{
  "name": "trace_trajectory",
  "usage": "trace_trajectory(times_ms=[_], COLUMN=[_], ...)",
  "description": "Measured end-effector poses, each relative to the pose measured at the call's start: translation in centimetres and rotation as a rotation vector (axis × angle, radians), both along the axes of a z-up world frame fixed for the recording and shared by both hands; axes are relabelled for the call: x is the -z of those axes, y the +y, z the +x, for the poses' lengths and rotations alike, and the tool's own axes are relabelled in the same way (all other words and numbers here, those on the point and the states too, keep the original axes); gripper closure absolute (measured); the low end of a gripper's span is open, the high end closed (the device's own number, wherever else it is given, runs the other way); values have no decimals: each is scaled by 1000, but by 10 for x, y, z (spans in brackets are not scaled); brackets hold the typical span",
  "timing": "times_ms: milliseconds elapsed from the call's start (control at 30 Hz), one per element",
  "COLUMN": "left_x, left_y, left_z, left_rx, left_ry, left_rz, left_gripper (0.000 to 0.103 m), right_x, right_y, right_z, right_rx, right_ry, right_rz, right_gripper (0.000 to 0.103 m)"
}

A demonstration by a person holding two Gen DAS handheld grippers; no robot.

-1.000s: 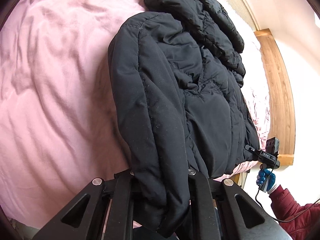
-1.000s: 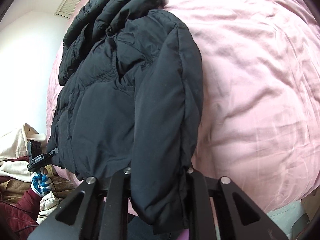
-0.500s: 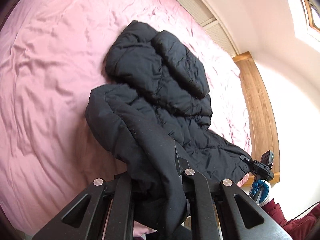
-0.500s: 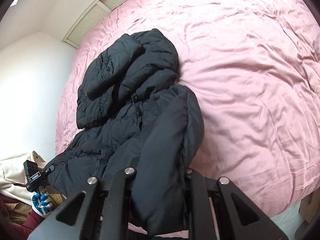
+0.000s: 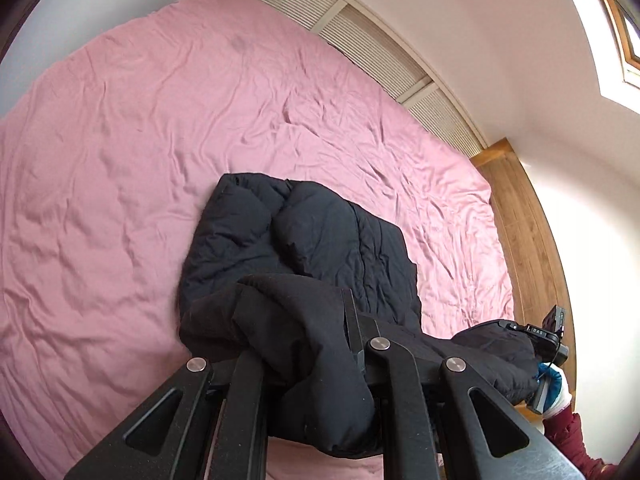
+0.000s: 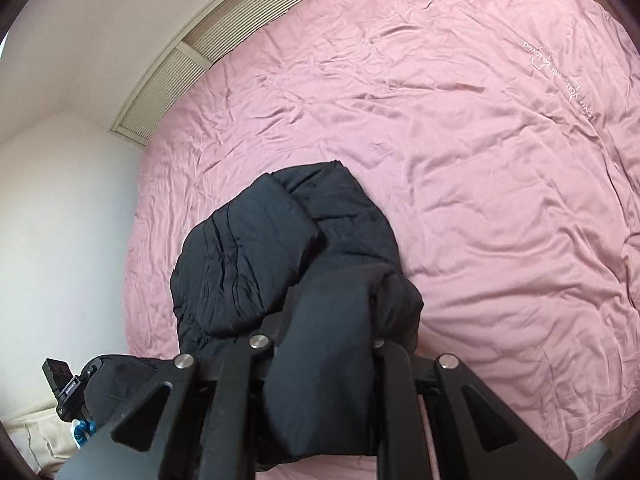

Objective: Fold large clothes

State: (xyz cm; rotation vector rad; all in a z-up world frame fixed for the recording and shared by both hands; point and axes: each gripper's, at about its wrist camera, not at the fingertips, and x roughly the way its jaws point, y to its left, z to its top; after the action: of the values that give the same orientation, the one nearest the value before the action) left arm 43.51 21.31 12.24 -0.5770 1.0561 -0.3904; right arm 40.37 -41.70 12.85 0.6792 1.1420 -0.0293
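A black puffer jacket (image 5: 320, 240) hangs down onto the pink bed (image 5: 120, 160), its far end resting on the sheet. My left gripper (image 5: 308, 344) is shut on one near corner of the jacket, which bulges over the fingers. My right gripper (image 6: 320, 344) is shut on the other near corner of the jacket (image 6: 248, 248). Each gripper shows in the other's view, at the far right (image 5: 544, 336) and at the far left (image 6: 68, 392). The fingertips are hidden by fabric.
A wooden bed frame (image 5: 528, 232) runs along the right edge in the left wrist view. Slatted panels (image 5: 360, 32) and white walls stand behind the bed. A cream cloth pile (image 6: 32, 440) lies at the lower left in the right wrist view.
Both grippers have lifted and pulled back with the jacket. The jacket has risen off the bed and bunched up, and much more pink sheet shows.
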Motion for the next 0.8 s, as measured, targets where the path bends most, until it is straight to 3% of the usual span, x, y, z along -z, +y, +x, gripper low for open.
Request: trace_trajectory(times_ms=[133,367,533,667,767,800], left_x=[24,96,150,176,176,174], left_y=[-1,-9,-18,-21,-20,-18], left_z=[55,138,180,194,195,195], left_rx=[-71,-165,-194,-202,-202,-204], left_ry=[41,148,238,291,305,308], left_rz=[27,48,54,43,18,-2], left_gripper=[90,85,83,82,79,75], right_x=[26,112,169,202,213,212], right_y=[-14,-34,-37,-35,-34,-33], right_z=[64,138,170,184,191,192], right_rx=[60,179,225,254,263,266], right_ry=[49,164,245,288,287,280], right_rz=[23,77,101,138,178,189], right_gripper=[89,85,83,79,61,51])
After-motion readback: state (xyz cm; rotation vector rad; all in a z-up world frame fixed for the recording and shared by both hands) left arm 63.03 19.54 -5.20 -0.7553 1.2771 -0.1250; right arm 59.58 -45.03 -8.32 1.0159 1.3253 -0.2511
